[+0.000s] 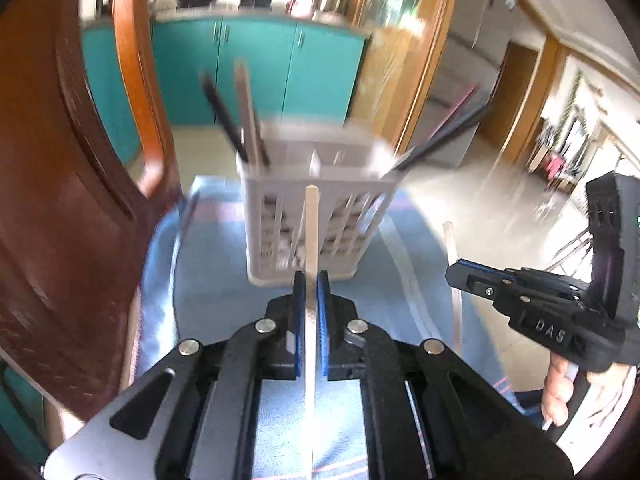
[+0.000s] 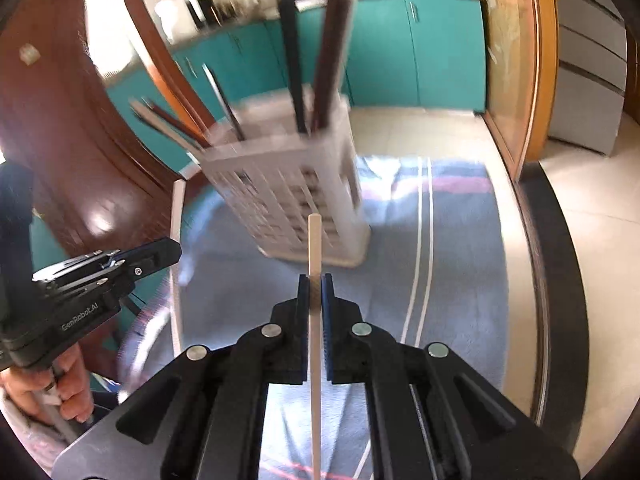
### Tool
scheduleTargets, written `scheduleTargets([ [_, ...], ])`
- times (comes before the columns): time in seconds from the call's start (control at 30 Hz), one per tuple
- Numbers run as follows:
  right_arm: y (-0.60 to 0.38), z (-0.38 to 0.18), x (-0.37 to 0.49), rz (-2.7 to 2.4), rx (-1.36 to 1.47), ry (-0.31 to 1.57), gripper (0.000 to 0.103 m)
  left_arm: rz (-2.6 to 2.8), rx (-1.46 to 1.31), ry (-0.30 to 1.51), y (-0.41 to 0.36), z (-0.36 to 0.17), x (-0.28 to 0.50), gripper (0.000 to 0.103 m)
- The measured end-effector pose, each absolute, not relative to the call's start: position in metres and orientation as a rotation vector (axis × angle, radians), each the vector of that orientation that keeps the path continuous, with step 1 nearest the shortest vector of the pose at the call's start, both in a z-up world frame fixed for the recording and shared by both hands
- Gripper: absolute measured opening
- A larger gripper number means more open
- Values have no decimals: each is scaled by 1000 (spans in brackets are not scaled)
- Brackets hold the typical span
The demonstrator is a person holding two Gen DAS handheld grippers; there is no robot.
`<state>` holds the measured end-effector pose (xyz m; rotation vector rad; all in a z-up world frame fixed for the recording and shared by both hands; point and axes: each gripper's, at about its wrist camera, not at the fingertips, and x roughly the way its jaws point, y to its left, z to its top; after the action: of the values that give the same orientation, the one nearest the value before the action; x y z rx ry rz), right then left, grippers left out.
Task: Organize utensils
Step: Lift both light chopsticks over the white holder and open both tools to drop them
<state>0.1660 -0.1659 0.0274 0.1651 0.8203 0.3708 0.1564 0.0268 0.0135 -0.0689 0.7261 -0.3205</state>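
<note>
Each gripper is clamped on one pale cream chopstick. The left gripper [image 1: 311, 280] has its blue-padded jaws closed on a pale cream chopstick [image 1: 311, 232] that stands upright out of the pads, its tip in front of the basket. The right gripper [image 2: 315, 284] pinches a second pale cream chopstick [image 2: 314, 248] the same way.

Just ahead of both stands the white plastic lattice utensil basket [image 1: 320, 216], upright on the cloth and split into compartments. Dark and brown chopsticks [image 1: 236, 120] lean out of its left compartment in the left wrist view, and more dark sticks [image 1: 444, 136] slant out on the right; motion blur hides how many there are.

The basket rests on a light blue cloth [image 1: 224, 300] with thin white and pink stripes, spread over the table. A glossy reddish-brown wooden chair back [image 1: 68, 184] rises at the left edge. Beyond it run teal kitchen cabinets [image 1: 256, 68] under a counter crowded with dark pots, then a pale tiled floor [image 1: 472, 200] and a wooden-framed glass door [image 2: 516, 80].

In the left wrist view the right gripper's body bears raised letters "DAS"; in the right wrist view the left gripper's body reads "GenRobot.AI". A hand [image 2: 60, 384] grips the left tool's handle.
</note>
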Motion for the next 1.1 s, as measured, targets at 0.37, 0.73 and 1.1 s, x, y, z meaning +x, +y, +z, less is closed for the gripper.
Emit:
scheduleTargets([
  [0.37, -187, 150, 152, 410, 282, 514, 7, -312, -181, 345, 41, 150, 143, 7],
  [0.73, -169, 176, 205, 220, 291, 262, 7, -142, -341, 257, 52, 150, 222, 7],
  [1.1, -149, 127, 228, 208, 234, 360, 7, -97, -220, 373, 21, 103, 249, 7],
])
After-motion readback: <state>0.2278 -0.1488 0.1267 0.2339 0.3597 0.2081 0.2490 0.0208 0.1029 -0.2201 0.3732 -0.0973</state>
